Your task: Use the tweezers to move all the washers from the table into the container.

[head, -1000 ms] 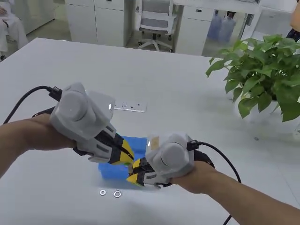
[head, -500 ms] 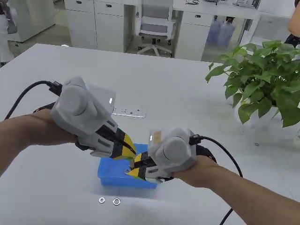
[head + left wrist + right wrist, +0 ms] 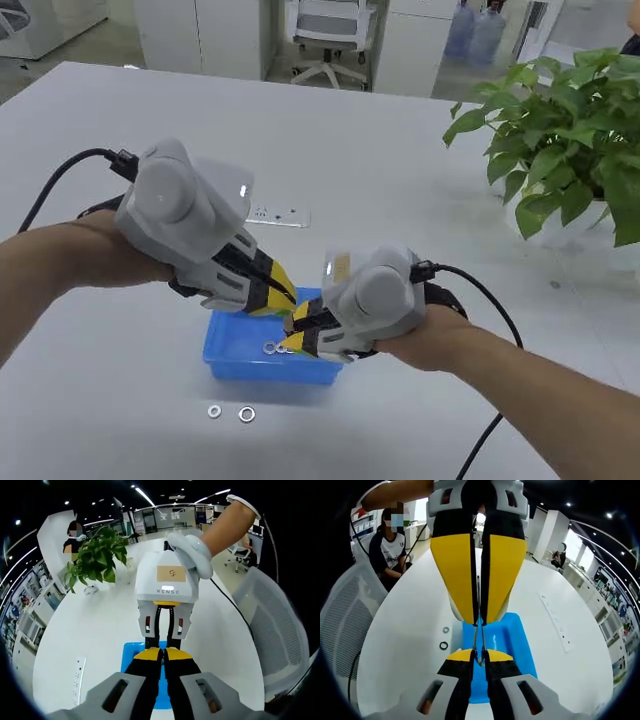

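Note:
My left gripper (image 3: 284, 297) and right gripper (image 3: 294, 344) meet tip to tip over the blue container (image 3: 228, 352). In the right gripper view, thin metal tweezers (image 3: 478, 605) run between the left gripper's big yellow jaws above and my right gripper (image 3: 480, 656) below; both sets of jaws look shut on them. The left gripper (image 3: 163, 655) shows shut black-and-yellow jaws facing the other gripper. A couple of washers (image 3: 270, 348) lie inside the container. Two washers (image 3: 214, 411) (image 3: 246, 414) rest on the white table just in front of it, also seen as washers (image 3: 443, 645) left of the container (image 3: 505, 635).
A white power strip (image 3: 275, 214) lies on the table behind the grippers. A potted green plant (image 3: 570, 140) stands at the right. Cables trail from both grippers. An office chair (image 3: 325, 30) sits beyond the table's far edge. A seated person (image 3: 390, 545) is off to one side.
The head view has shifted. Both grippers, still tip to tip, have come in from the container's front corner to over its inside. The two table washers lie as before.

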`<state>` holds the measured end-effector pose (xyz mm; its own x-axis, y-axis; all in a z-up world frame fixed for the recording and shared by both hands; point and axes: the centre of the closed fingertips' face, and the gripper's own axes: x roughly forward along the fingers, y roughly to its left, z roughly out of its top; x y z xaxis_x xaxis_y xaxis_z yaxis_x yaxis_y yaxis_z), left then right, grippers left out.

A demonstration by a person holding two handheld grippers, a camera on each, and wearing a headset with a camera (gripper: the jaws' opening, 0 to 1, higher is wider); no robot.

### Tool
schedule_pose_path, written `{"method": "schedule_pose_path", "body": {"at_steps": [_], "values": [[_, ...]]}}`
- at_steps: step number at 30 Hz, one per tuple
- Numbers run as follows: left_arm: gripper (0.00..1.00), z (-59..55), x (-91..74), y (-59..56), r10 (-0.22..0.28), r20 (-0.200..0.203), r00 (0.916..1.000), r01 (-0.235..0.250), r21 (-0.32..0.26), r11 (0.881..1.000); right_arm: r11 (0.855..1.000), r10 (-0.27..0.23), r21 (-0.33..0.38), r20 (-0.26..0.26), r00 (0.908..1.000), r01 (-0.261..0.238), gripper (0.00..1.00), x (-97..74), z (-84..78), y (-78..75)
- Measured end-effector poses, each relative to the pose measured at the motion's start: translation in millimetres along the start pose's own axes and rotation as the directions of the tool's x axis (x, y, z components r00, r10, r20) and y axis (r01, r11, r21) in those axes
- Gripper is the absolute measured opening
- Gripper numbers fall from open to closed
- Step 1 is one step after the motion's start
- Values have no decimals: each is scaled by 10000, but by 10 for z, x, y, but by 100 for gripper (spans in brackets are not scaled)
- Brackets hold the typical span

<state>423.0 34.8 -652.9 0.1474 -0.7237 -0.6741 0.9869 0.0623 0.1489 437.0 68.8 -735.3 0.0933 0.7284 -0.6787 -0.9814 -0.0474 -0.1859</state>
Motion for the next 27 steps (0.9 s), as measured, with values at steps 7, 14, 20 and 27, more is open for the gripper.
{"method": "schedule_pose_path", "body": {"at_steps": [7,14,20,27], "values": [[6,-81,105,94,-79,12,10000,79,-120,9999,9999,54,123,-26,10000,-54,10,66,-120,-81],[6,-155,210,172,-185,42,9998,186,-235,9996,9996,109,258,-84,9999,-107,10,129,-240,-141],[6,-228,310,214,-307,9,9995,307,-334,9990,9991,190,371,-129,9997,-185,10,188,-343,-169],[6,-299,393,247,-408,-28,9992,406,-446,9982,9984,294,492,-175,9994,-285,10,250,-442,-187]]}}
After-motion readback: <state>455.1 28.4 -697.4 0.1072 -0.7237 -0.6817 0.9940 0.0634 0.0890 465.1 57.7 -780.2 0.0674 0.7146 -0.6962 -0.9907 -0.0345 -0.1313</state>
